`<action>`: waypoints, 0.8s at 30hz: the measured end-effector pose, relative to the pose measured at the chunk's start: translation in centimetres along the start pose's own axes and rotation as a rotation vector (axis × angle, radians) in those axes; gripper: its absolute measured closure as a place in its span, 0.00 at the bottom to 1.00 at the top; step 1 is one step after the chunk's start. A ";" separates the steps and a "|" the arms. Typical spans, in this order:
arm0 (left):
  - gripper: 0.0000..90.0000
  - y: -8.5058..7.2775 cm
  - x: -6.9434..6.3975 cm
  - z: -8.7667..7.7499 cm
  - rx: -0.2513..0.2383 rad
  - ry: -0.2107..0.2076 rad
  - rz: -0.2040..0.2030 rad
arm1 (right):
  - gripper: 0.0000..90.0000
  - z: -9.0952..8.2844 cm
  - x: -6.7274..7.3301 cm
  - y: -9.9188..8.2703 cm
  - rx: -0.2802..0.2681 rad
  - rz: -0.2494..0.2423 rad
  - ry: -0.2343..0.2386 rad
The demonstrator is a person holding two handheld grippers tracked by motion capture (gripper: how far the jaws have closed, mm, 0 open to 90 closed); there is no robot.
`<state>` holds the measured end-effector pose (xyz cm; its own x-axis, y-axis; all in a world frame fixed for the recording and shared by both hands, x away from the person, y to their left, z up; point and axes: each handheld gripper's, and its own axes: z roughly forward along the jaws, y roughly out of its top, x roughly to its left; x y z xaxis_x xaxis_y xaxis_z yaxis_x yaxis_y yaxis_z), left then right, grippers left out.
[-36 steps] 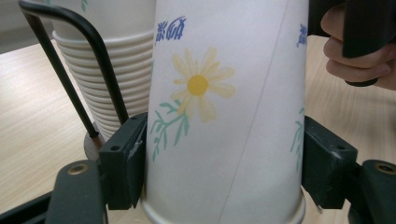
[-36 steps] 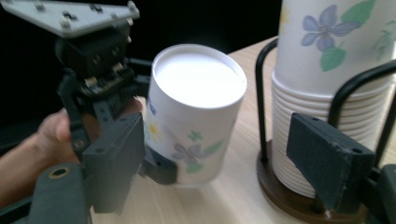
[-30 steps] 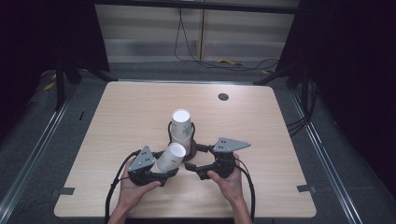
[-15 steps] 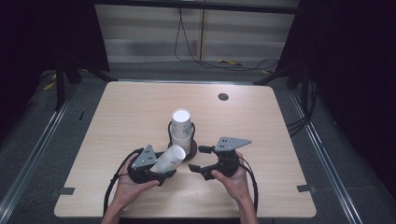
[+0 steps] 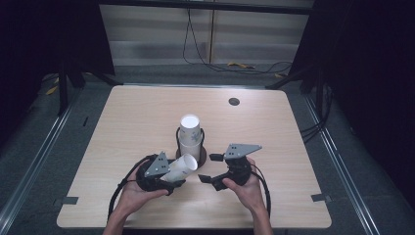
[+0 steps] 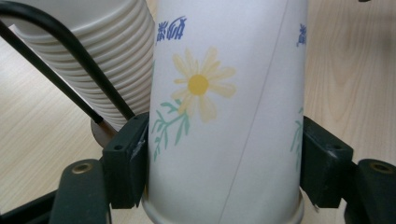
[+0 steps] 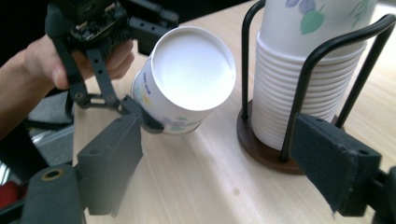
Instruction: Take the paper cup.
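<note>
Paper cup (image 5: 183, 166) (tilted) in left gripper (image 5: 172, 177)

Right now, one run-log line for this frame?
left gripper: shut on white flowered paper cup, jaws just closing | right gripper: open, empty | cup stack in black wire holder: upright on wooden table

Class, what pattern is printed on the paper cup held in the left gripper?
The paper cup is white with a yellow daisy, green stems and blue lettering; the left gripper view shows it best.

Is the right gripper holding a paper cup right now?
No, in the right gripper view the right gripper has its jaws apart with only table between them; the paper cup sits in the left gripper.
</note>
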<state>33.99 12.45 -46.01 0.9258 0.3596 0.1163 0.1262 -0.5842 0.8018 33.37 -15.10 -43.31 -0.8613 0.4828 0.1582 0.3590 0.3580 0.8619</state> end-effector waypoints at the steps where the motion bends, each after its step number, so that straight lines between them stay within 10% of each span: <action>1: 0.32 0.0 0.0 0.1 0.008 0.000 -0.001 | 0.20 0.0 0.0 0.1 0.011 -0.005 0.002; 24: 0.33 2.3 0.3 0.9 0.167 -0.032 0.111 | 0.26 0.0 -0.3 1.0 0.200 -0.100 -0.071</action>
<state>34.89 10.62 -44.67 0.9480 0.2645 0.1773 0.0778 -0.7325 0.6764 33.96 -14.88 -42.51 -0.8713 0.4894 0.0367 0.3434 0.5545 0.7580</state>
